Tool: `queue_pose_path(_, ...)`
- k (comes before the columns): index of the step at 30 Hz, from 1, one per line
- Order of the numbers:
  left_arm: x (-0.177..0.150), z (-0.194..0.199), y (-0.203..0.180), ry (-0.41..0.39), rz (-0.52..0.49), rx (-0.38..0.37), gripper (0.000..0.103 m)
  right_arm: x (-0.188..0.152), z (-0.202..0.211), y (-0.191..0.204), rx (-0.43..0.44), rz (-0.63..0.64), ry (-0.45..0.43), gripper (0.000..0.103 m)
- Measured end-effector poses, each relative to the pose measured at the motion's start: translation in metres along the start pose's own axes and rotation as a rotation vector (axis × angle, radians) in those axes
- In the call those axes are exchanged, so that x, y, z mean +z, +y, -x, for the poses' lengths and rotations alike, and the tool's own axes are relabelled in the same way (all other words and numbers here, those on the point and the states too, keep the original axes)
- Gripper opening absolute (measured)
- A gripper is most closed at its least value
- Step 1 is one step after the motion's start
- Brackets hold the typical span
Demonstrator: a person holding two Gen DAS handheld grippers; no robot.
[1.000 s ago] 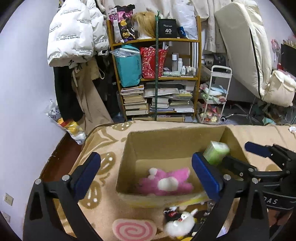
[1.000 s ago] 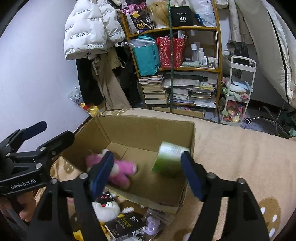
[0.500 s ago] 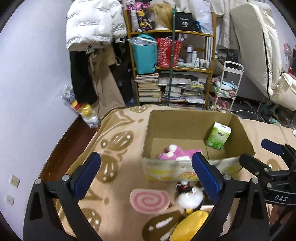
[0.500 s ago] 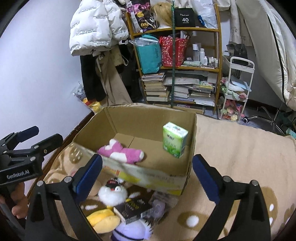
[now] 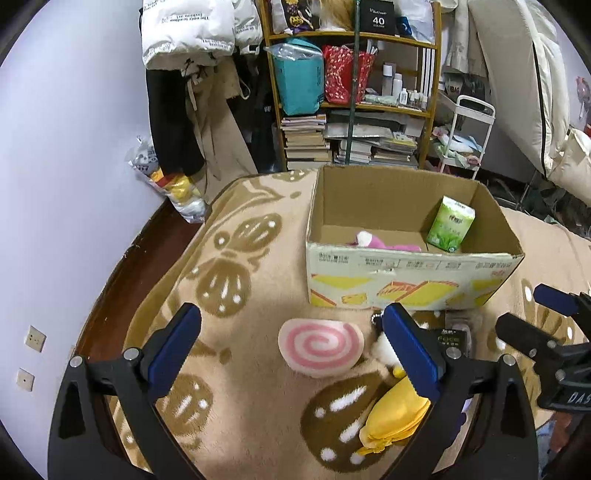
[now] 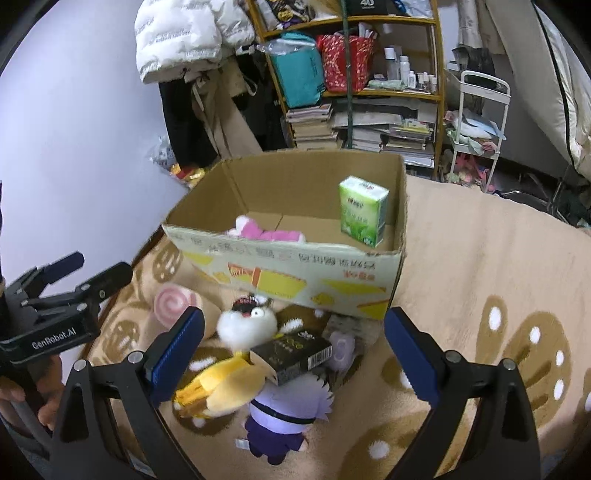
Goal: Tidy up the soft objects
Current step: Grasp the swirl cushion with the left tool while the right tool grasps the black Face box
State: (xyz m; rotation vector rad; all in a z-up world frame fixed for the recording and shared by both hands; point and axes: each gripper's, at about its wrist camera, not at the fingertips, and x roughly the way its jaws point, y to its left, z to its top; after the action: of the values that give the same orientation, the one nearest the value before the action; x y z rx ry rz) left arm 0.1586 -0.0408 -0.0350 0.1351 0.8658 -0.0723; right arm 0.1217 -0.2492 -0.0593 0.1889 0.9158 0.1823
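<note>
My left claw [image 5: 291, 347] gapes empty over the pink swirl cushion [image 5: 320, 348] | my right claw [image 6: 293, 347] gapes empty above the toy pile [image 6: 258, 354] hard against the box's [image 6: 295, 269] near wall | pink plush [image 6: 264, 233] and green tissue pack [image 6: 364, 210] inside the box | bare blanket [image 6: 480, 266] right of the box

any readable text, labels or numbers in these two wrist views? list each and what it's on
"40": black box on the top shelf.
"GenRobot.AI": body of the left gripper.
"DAS", cut off by the frame edge: body of the right gripper.
Unreadable: print on the cardboard box front, the green tissue pack, the black carton, the white jacket, the small line under "40".
</note>
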Motion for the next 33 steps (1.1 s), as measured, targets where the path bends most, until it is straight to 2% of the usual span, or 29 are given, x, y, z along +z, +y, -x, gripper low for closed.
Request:
queue_pose_path(18, -0.011, -0.053, -0.006, 0.143, 0.022, -0.025, 0.098, -0.010, -0.054, 0.010, -0.045, 0.039, 0.138, 0.102)
queue_pose_path(30, -0.024, -0.083, -0.013, 0.243, -0.007, -0.001, 0.098, -0.016, -0.086, 0.012, -0.033, 0.068, 0.226, 0.102)
queue_pose_path(33, -0.029, -0.092, -0.014, 0.274, 0.009, -0.021, 0.098, -0.018, -0.091, 0.011, -0.028, 0.070, 0.241, 0.102)
